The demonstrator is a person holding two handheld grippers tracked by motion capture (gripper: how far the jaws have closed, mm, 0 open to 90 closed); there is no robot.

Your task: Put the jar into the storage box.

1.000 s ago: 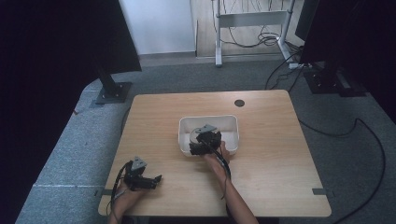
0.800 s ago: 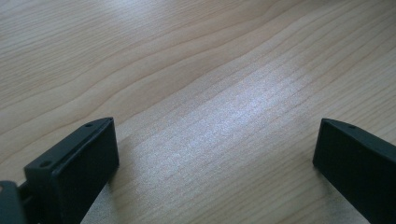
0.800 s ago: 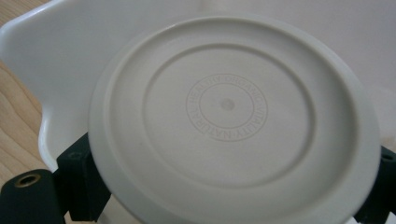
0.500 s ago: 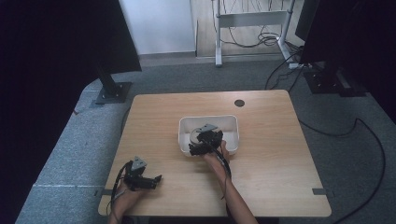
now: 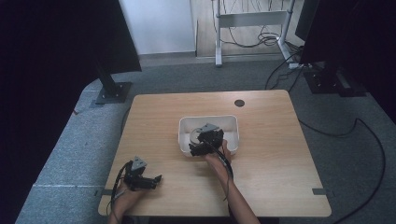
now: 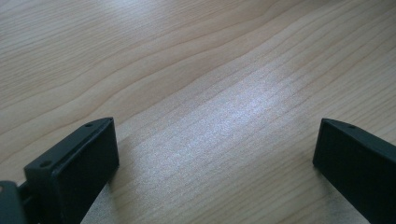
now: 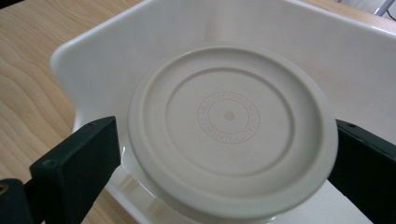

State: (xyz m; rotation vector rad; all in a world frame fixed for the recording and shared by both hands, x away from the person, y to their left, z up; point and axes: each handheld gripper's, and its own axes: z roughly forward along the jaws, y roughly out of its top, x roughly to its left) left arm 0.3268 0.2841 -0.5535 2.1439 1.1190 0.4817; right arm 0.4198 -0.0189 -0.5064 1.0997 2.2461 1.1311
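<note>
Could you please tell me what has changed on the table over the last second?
Hardly anything: the right tongs remain over the white tub's near-left corner, jaws either side of the round white lid, shifted at most slightly. The left tongs stay open above the bare table.

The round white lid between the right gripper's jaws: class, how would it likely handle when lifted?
The lid looks like thin moulded plastic, so probably light and fairly stiff. Its smooth rounded rim could slip between the flat jaws. On edge it might roll inside the tub.

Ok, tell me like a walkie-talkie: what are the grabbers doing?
Right gripper at white bin, jaws around round white lid. Left gripper open over bare table. Nothing blocking.
</note>
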